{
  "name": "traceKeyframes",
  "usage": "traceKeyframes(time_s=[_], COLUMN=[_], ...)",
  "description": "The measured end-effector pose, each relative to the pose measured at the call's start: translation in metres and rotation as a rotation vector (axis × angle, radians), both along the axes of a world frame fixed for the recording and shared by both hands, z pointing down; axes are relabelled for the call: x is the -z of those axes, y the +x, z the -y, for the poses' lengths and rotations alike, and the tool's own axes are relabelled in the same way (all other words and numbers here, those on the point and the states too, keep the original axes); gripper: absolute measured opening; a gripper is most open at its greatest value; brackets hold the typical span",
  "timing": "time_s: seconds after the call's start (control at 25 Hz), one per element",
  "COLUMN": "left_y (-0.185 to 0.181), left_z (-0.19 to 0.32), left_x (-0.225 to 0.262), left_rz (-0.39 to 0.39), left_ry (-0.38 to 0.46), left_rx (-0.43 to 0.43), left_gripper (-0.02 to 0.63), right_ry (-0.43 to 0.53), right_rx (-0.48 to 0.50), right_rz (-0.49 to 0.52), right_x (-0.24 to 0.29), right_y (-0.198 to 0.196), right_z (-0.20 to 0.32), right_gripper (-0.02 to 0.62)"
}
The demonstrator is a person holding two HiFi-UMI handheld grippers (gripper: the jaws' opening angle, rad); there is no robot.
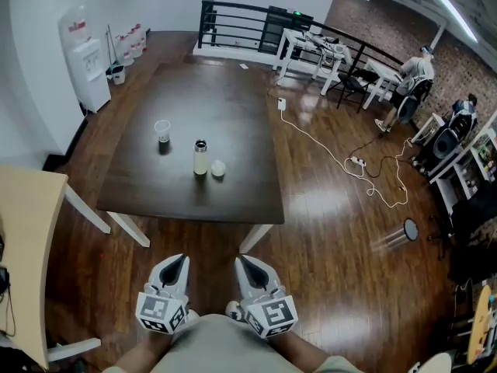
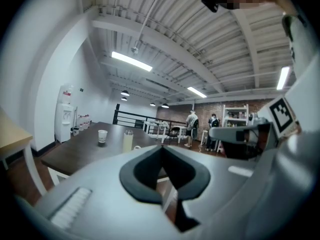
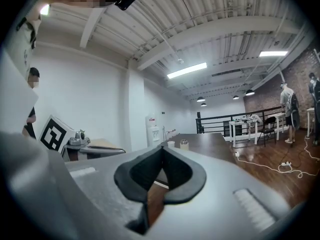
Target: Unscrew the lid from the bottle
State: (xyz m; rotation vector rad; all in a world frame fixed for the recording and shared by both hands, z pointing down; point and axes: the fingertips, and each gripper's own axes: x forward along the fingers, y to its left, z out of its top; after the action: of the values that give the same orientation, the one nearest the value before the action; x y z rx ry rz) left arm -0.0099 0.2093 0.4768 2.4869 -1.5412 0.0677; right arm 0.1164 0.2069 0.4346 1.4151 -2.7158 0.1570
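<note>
Dark floorboards lie under your left tool (image 1: pixel 176 263) and right tool (image 1: pixel 248 263), both pressed together on nothing, short of the surface (image 1: pixel 233 200). Well ahead, the bottle (image 1: pixel 201 160) stands upright with a small white round piece (image 1: pixel 218 169) just beside it; you can't tell from here whether that piece is its lid

The dark table (image 1: pixel 194 84) bears a cup (image 1: pixel 162 130), a bottle (image 1: pixel 201 159) and a white round object (image 1: pixel 218 169).
</note>
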Motion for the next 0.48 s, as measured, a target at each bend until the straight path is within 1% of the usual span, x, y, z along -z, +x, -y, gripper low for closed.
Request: traceKeyframes(time_s=[0.12,0.2,0.28,0.36,0.48], left_y=[-0.002,0.0,0.001,0.002,0.014], left_z=[0.025,0.028,0.023,0.016,0.005], left_x=[0.006,0.011,0.012,0.005,-0.008], left_rz=[-0.005,-0.014,-0.018,-0.019,-0.01], left_ry=[0.009,0.02,0.014,-0.01,-0.053], left_rx=[0.062,0.096,0.12,0.131,0.119], left_gripper=[0.002,0.002,0.002,0.002,0.002], right_ry=[-0.027,-0.043,-0.052,-0.069,-0.099], right_rx=[-0.014,-0.009,0.01,0.037,0.062], right_rz=[0.015,0.034,0.046,0.04,0.014], right_x=[-0.01,-0.011,-0.01,-0.015,-0.027], right_y=[0.002,0.002,0.0,-0.004,-0.002], right_z=[0.022,0.025,0.019,0.009,0.0], right_gripper=[0.0,0.0,0.0,0.0,-0.002])
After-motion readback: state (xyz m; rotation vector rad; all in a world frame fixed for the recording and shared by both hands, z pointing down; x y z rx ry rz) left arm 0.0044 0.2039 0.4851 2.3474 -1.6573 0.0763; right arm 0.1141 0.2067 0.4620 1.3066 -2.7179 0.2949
